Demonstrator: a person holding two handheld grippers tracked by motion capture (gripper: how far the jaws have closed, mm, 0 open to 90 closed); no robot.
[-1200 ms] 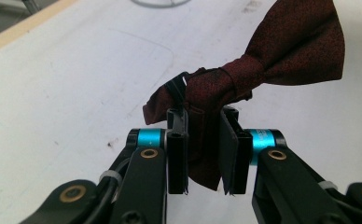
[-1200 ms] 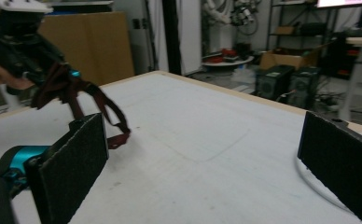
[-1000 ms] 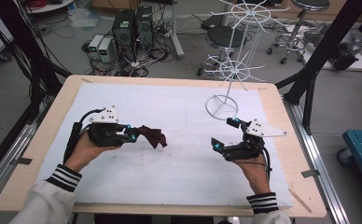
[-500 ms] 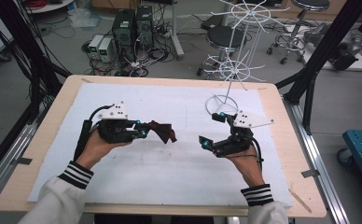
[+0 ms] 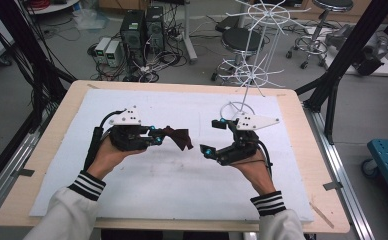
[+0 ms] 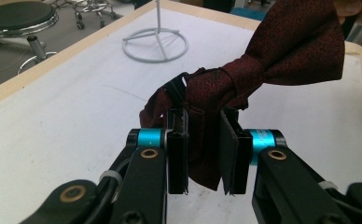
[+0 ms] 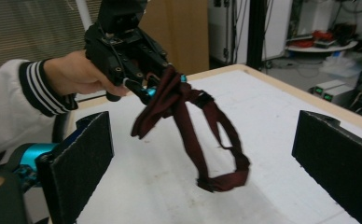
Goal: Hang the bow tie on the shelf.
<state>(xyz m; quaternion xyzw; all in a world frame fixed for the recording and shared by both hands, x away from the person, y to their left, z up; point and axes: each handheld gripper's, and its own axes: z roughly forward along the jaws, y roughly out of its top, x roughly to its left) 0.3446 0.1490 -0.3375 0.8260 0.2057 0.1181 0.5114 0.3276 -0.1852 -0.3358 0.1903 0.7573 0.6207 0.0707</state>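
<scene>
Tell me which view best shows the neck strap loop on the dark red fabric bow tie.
The right gripper view: the strap loop hangs in full below the left tongs. The left gripper view gives the bow tie's knot and wing; the high view a small dark shape.

This is a lab or workshop: computer towers (image 5: 144, 30) and tangled cables (image 5: 167, 57) sit on the grey floor beyond the counter's far edge, beside swivel stools (image 5: 242, 40), black metal framing (image 5: 354, 47) and a white wire rack (image 5: 262, 30).
</scene>
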